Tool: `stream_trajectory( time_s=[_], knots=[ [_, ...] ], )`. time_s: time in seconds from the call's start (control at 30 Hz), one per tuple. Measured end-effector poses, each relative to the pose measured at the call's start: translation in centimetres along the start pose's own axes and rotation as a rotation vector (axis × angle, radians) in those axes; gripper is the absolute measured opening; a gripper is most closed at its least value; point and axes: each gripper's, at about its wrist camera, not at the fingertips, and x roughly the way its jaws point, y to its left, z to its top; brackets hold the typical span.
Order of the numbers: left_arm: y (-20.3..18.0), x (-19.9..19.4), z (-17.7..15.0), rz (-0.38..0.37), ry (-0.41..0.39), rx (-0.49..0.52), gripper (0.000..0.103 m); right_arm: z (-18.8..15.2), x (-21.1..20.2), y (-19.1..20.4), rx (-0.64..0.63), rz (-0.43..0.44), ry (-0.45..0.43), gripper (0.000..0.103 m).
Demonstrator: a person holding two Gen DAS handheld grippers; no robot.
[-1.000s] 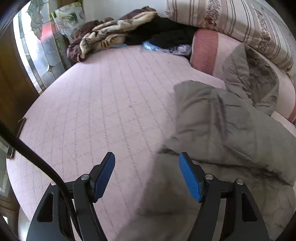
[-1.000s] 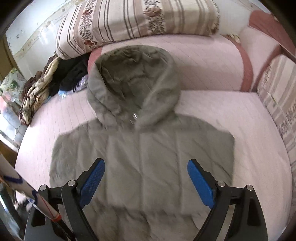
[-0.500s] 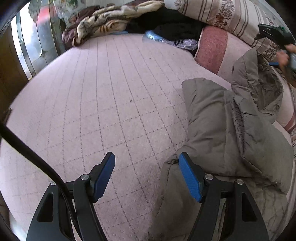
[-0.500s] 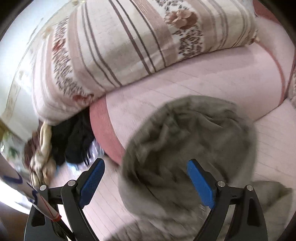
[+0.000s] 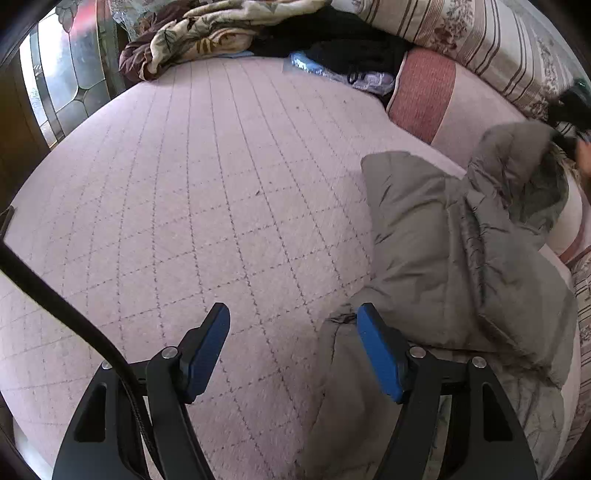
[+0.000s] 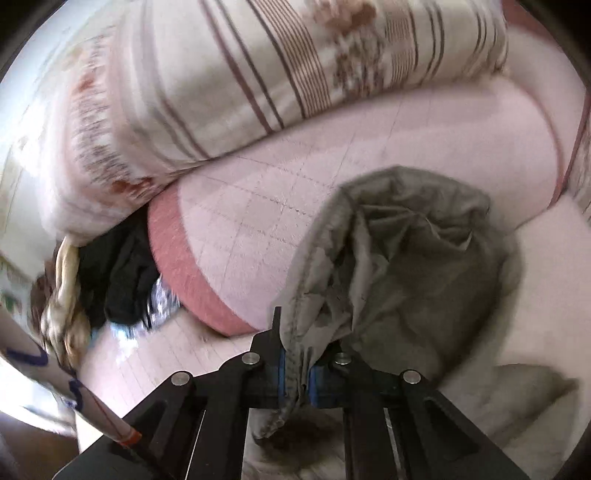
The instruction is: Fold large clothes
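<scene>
The right gripper (image 6: 295,373) has its blue pads clamped on the edge of the hood (image 6: 406,266) of the grey-olive padded hooded jacket (image 5: 454,258), the pinched fabric bunched between the jaws. That hood lies up against the pink quilted bolster with a darker red end (image 6: 258,229) at the far edge of the bed.

The left gripper (image 5: 293,347) hovers with its jaws wide, nothing between the pads; its right finger (image 5: 380,354) sits just at the jacket's near left edge, over the pink quilted bed cover (image 5: 203,206).

The jacket's body lies along the right side of the bed. Above the bolster rests a cream pillow with brown stripes and a floral print (image 6: 240,74). At the far left corner lie a black garment (image 5: 343,44) and a beige-and-brown patterned blanket (image 5: 199,33).

No readable writing or label shows.
</scene>
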Motion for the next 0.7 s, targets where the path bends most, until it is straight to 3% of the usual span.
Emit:
stream_trajectory(
  time_s=[0.2, 0.4, 0.57, 0.7],
  knots=[
    [0.4, -1.2, -0.5, -0.02, -0.009, -0.014, 0.07, -5.7, -9.7, -1.3, -0.074, 0.04, 0.002, 0.008],
    [0.7, -2.2, -0.9, -0.032, -0.013, -0.014, 0.07, -15.8, -16.4, -2.1, -0.126, 0.099, 0.064, 0.008],
    [1.4, -2.8, -1.1, -0.04, -0.008, -0.027, 0.07, -24.8, -16.4, -3.7, -0.114, 0.108, 0.154, 0.008],
    [2.1, -3.2, -1.0, -0.022, -0.024, -0.039, 0.07, -29.0, -11.3, -5.3, -0.05, 0.056, 0.241, 0.007]
  ],
)
